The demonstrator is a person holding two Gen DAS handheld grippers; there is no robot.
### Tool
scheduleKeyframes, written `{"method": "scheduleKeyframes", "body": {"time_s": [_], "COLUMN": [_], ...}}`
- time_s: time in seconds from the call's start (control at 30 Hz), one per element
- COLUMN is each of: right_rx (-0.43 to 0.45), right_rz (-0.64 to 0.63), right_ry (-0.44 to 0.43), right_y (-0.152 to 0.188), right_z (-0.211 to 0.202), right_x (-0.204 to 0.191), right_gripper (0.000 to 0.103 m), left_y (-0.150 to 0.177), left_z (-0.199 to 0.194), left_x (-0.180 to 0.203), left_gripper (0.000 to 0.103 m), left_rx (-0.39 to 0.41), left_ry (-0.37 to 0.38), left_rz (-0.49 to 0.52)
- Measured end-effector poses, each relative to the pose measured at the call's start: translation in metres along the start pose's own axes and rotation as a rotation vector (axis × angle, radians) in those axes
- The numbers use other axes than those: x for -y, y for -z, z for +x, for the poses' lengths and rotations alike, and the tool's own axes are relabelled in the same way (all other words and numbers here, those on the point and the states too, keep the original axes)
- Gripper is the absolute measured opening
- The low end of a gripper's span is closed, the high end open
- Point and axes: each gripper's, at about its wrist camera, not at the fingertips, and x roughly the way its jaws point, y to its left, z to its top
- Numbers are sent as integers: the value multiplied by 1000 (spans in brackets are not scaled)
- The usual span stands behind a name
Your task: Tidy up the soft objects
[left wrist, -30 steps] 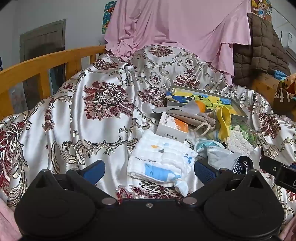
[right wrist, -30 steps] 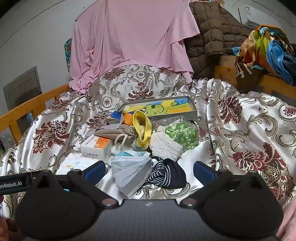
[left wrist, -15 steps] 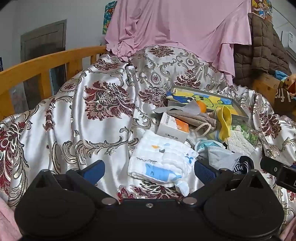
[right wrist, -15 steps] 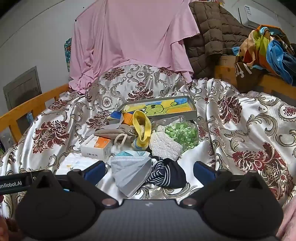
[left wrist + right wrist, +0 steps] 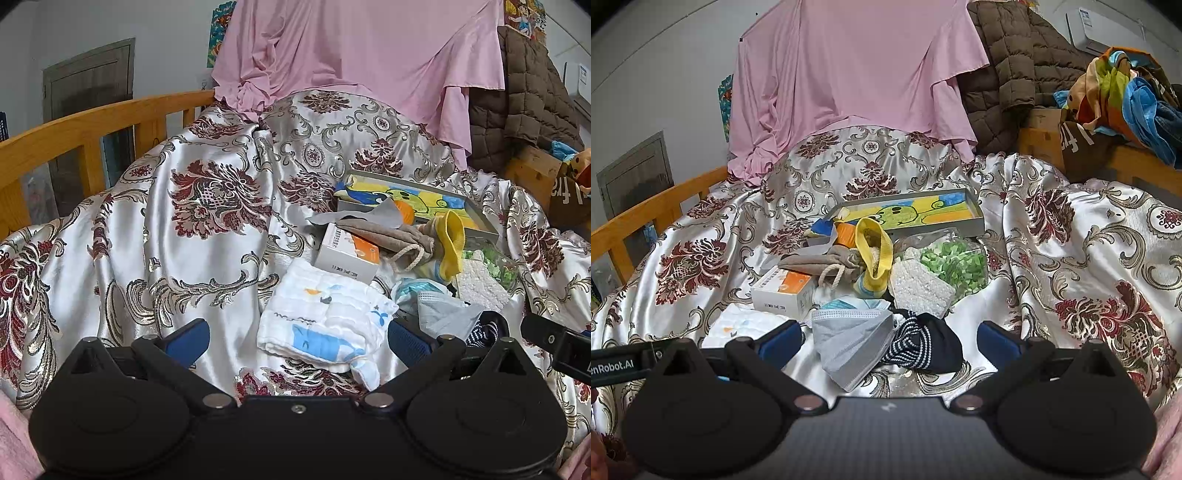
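Note:
A folded white muslin cloth with blue prints (image 5: 327, 325) lies on the satin cover, between the spread blue fingers of my left gripper (image 5: 298, 338), which is open and holds nothing. My right gripper (image 5: 889, 338) is open too, just short of a grey face mask (image 5: 851, 341) and a dark striped sock (image 5: 923, 345). Behind them sit a white knitted pad (image 5: 919, 290), a bag of green pieces (image 5: 955, 264), a yellow-cuffed sock (image 5: 873, 254), a beige drawstring pouch (image 5: 820, 262) and a white-and-orange box (image 5: 785, 293).
A shallow grey tray with a yellow cartoon lining (image 5: 916, 214) stands at the back of the pile. A wooden rail (image 5: 92, 125) runs along the left. Pink cloth (image 5: 849, 74) and a brown quilted jacket (image 5: 1008, 59) hang behind. Bare satin cover (image 5: 166, 240) spreads to the left.

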Motion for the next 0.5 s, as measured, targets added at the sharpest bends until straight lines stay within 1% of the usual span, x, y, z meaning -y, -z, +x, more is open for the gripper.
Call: {"method": "scheduleKeyframes", "body": {"time_s": [0.5], "right_rx": [-1], "right_rz": [1], "right_ry": [0], "right_y": [0], "right_z": [0], "right_x": [0], "right_gripper": [103], "left_y": [0], "left_z": [0], "left_x": [-6], "left_gripper": [102], "left_rx": [-1], "left_ry": [-2], "left_rz": [-1]}}
